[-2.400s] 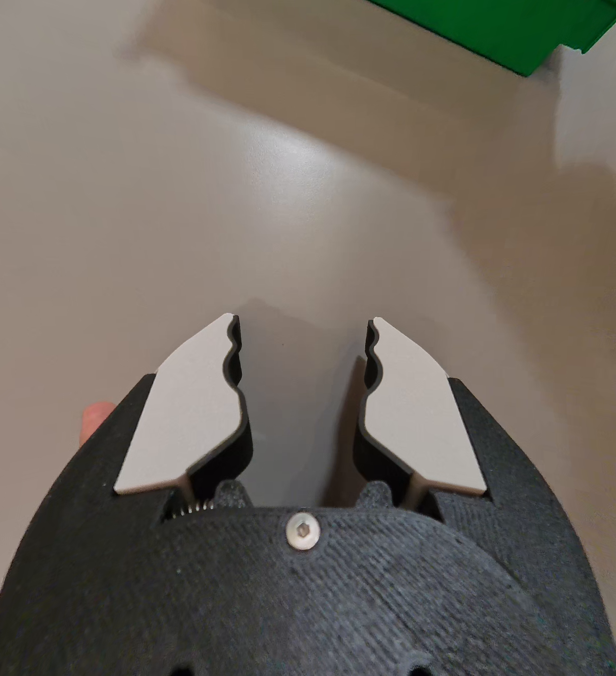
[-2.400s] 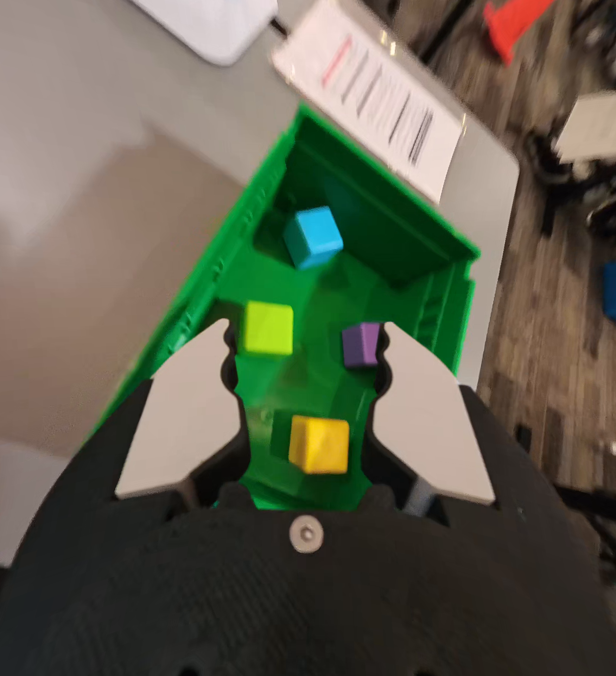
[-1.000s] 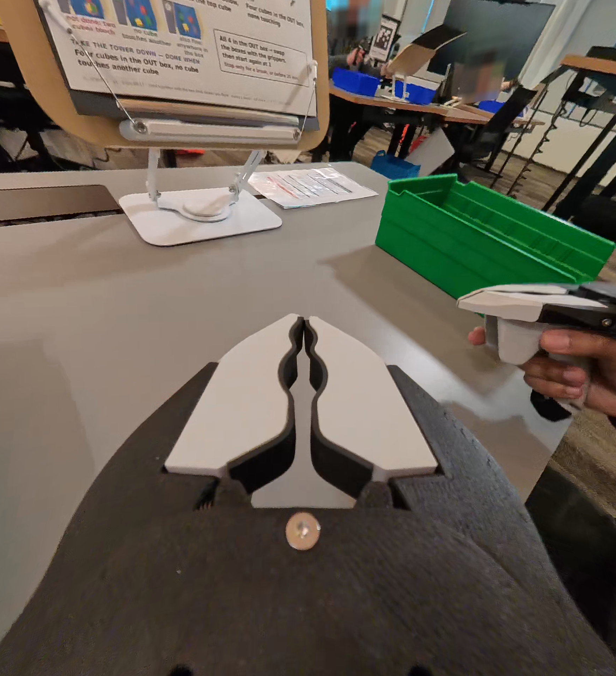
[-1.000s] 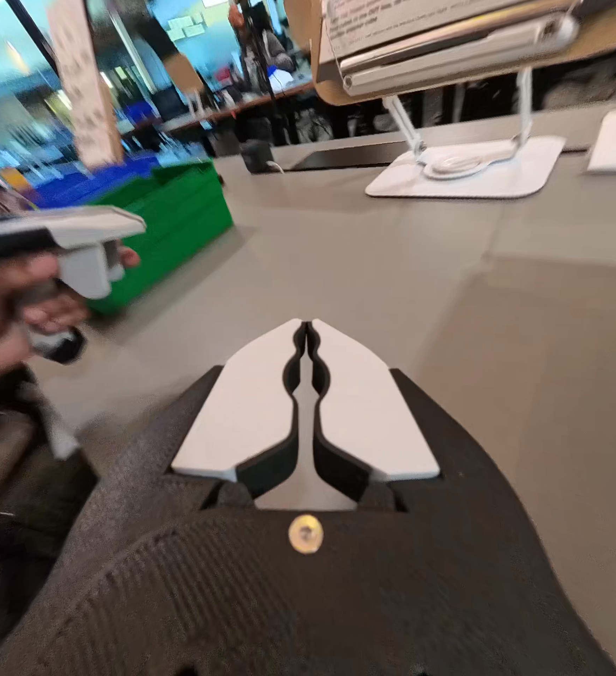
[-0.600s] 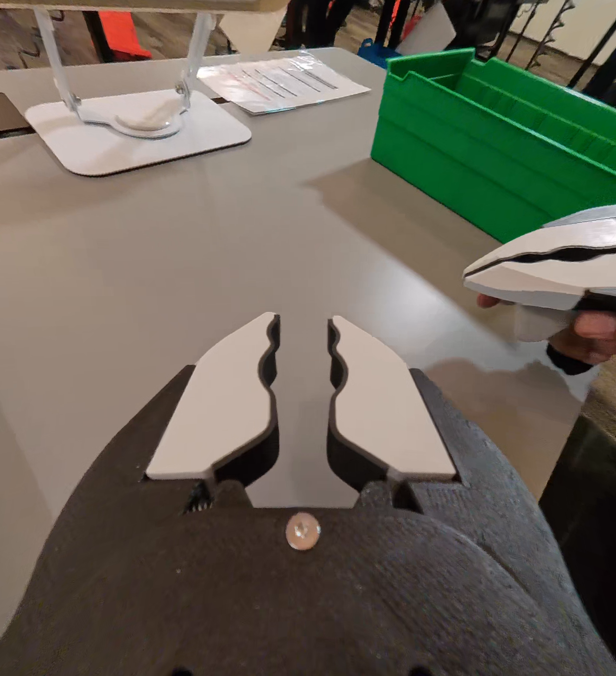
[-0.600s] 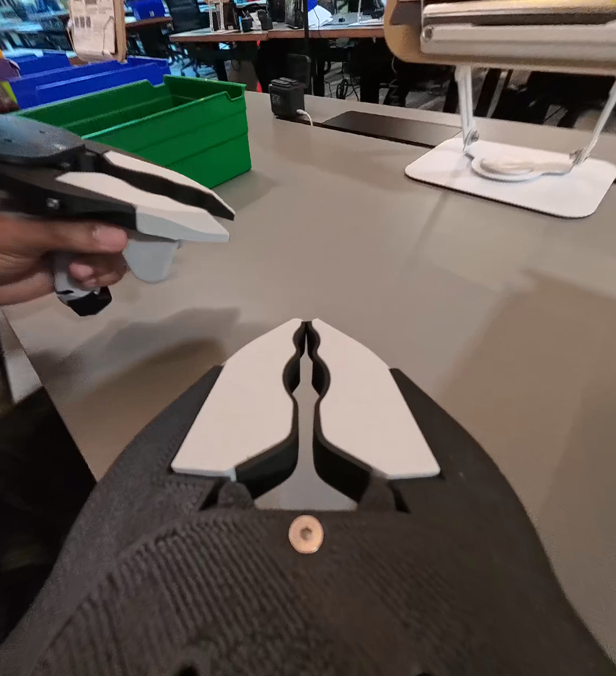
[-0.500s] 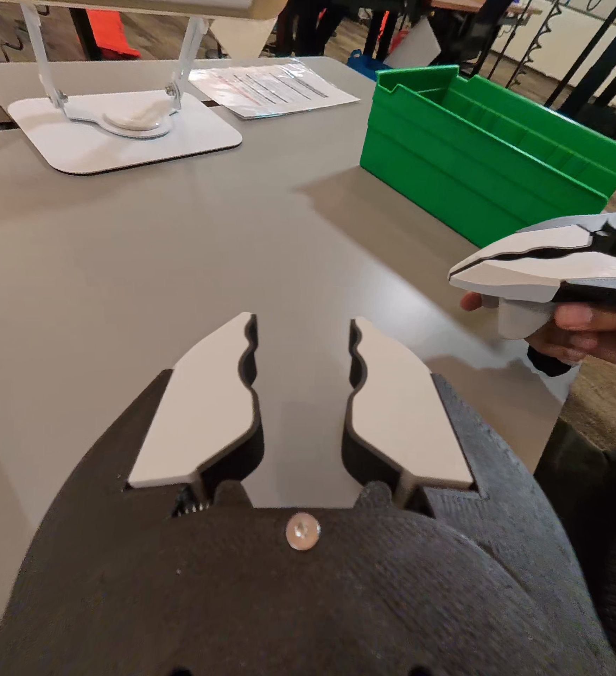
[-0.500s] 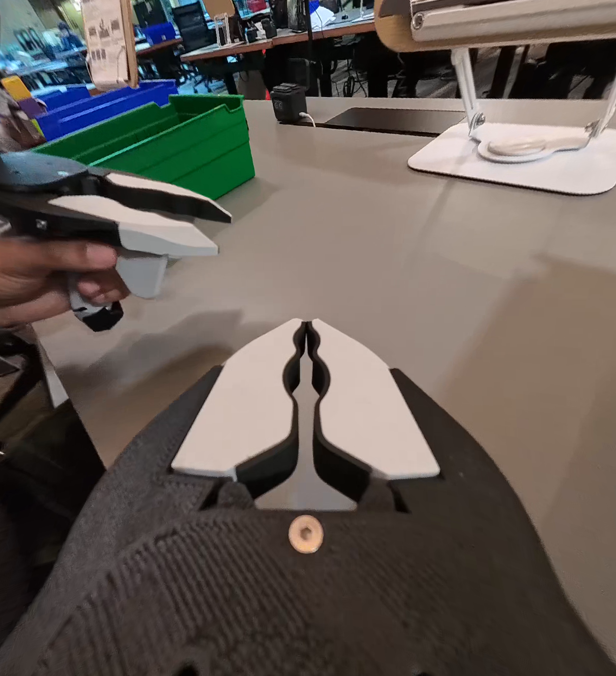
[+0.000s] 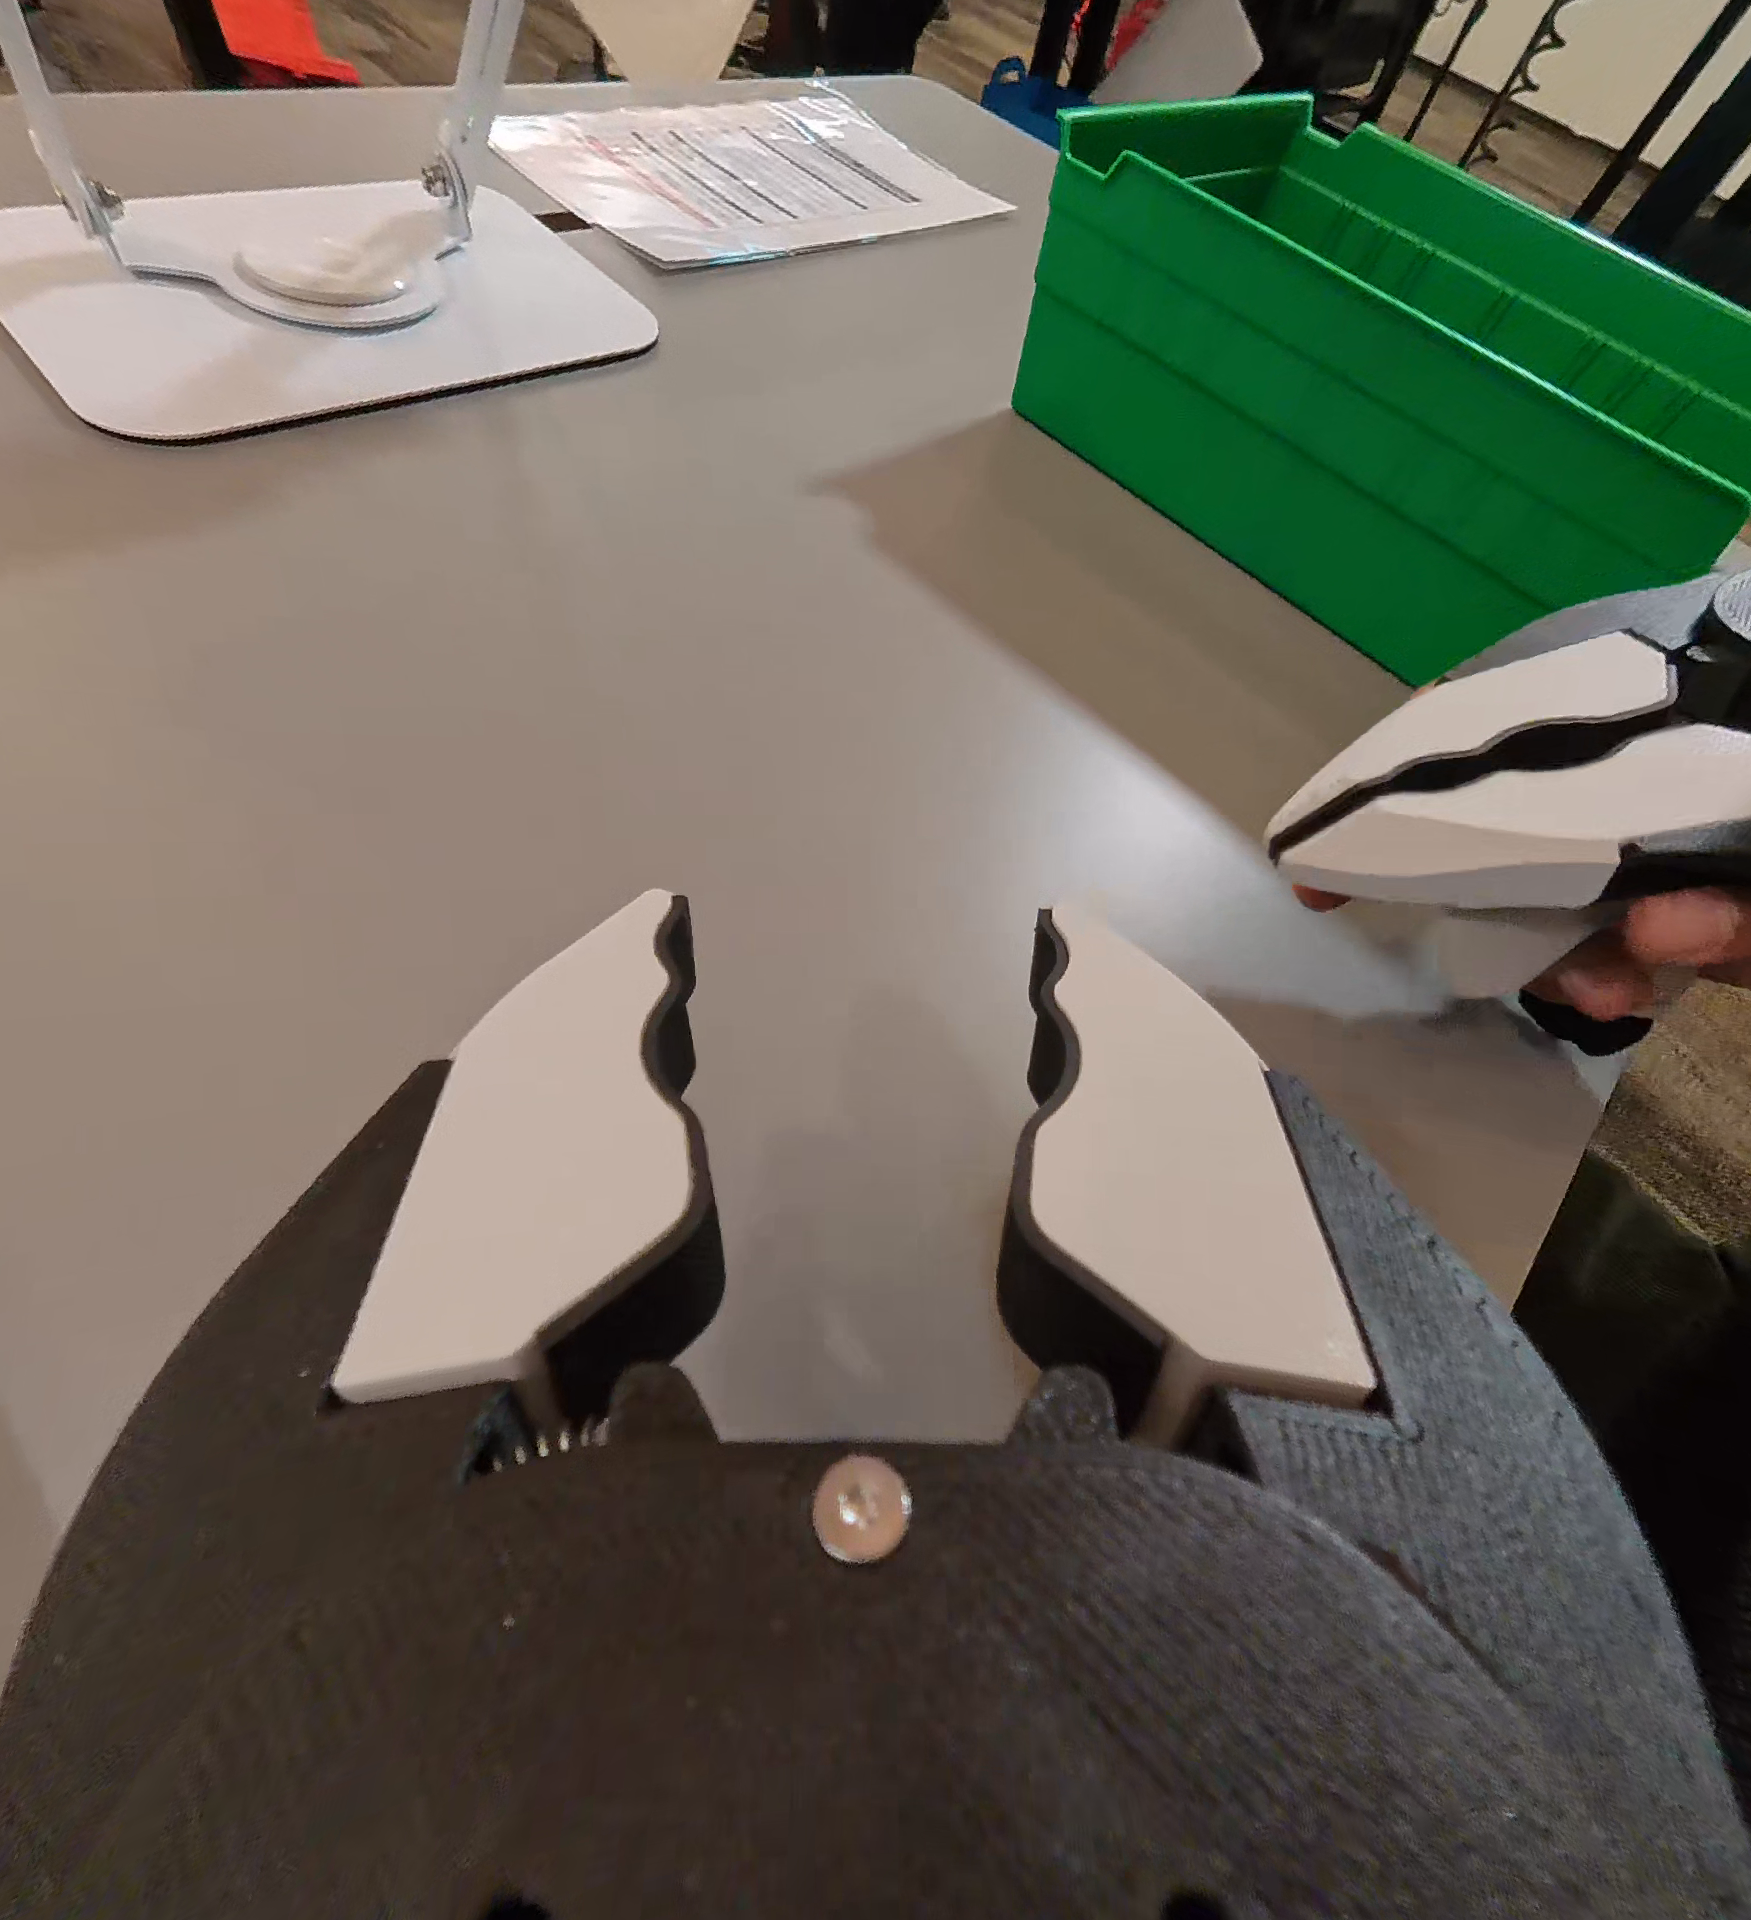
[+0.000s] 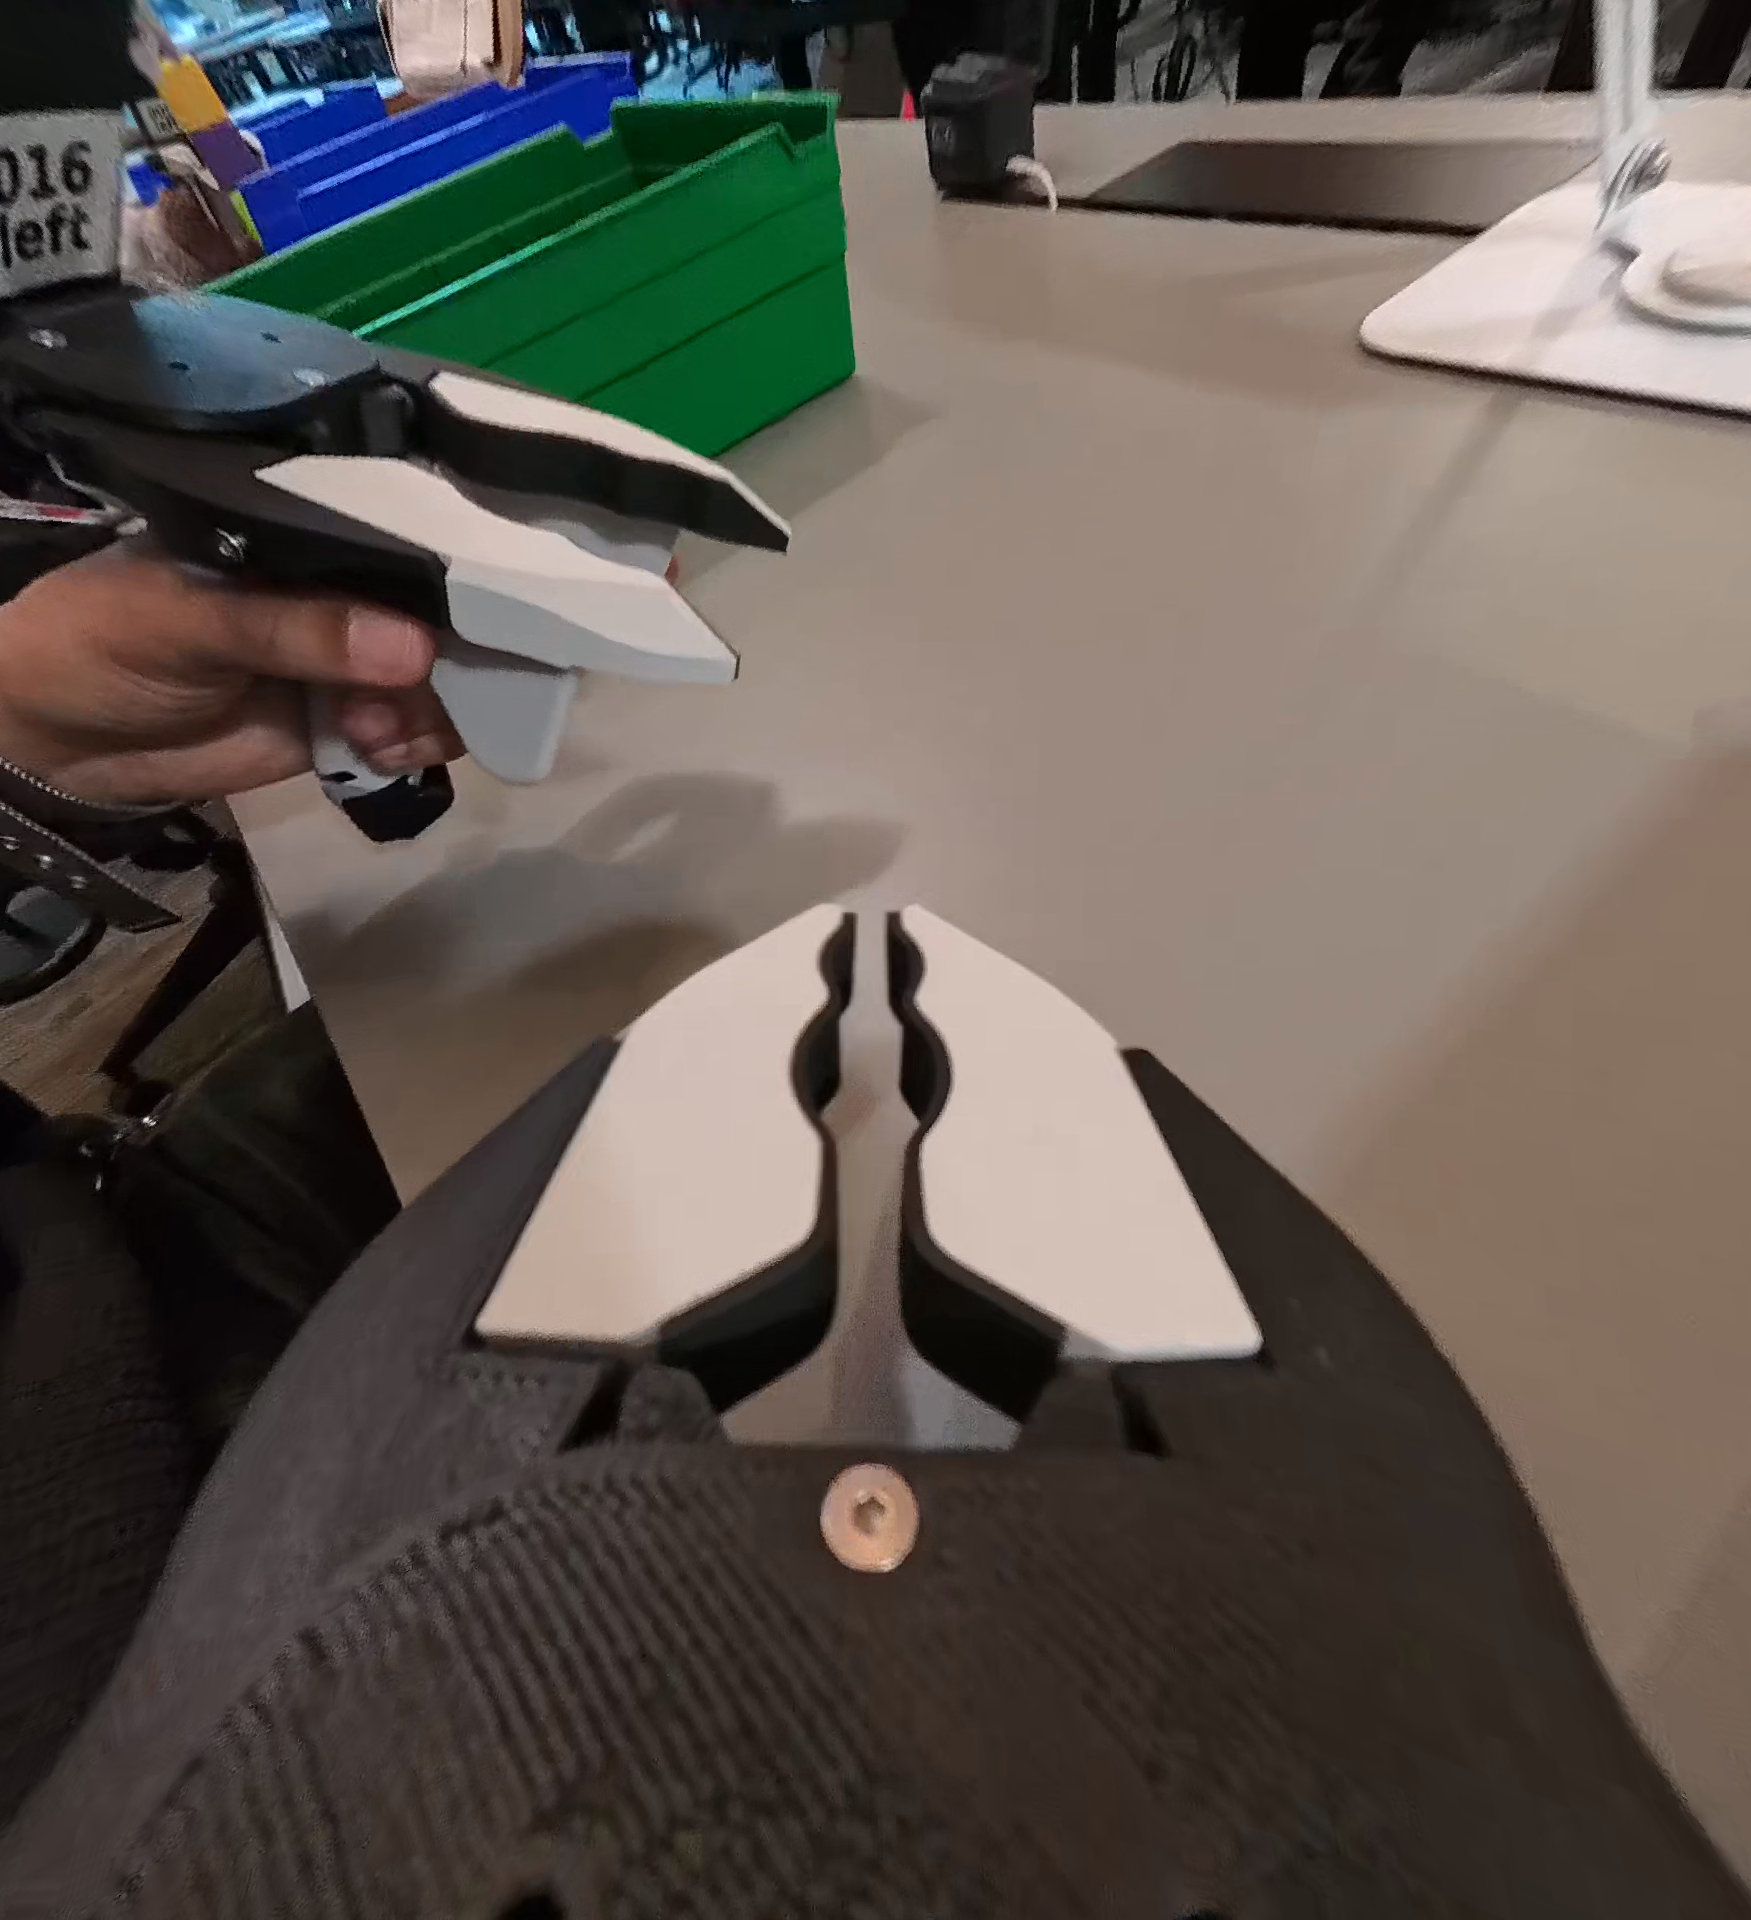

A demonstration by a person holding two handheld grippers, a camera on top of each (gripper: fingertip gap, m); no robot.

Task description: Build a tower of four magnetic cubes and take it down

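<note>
Over a grey table (image 9: 435,644), the left gripper (image 9: 860,914) is hovering spread, the right gripper (image 10: 871,920) nearly closed, both empty, green bin (image 9: 1370,395) nearby.

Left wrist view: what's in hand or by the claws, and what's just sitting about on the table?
In hand:
left claw, open, empty, above the table
right claw, shut, empty

Sitting about:
green bin
white stand base
plastic-sleeved sheet
</note>
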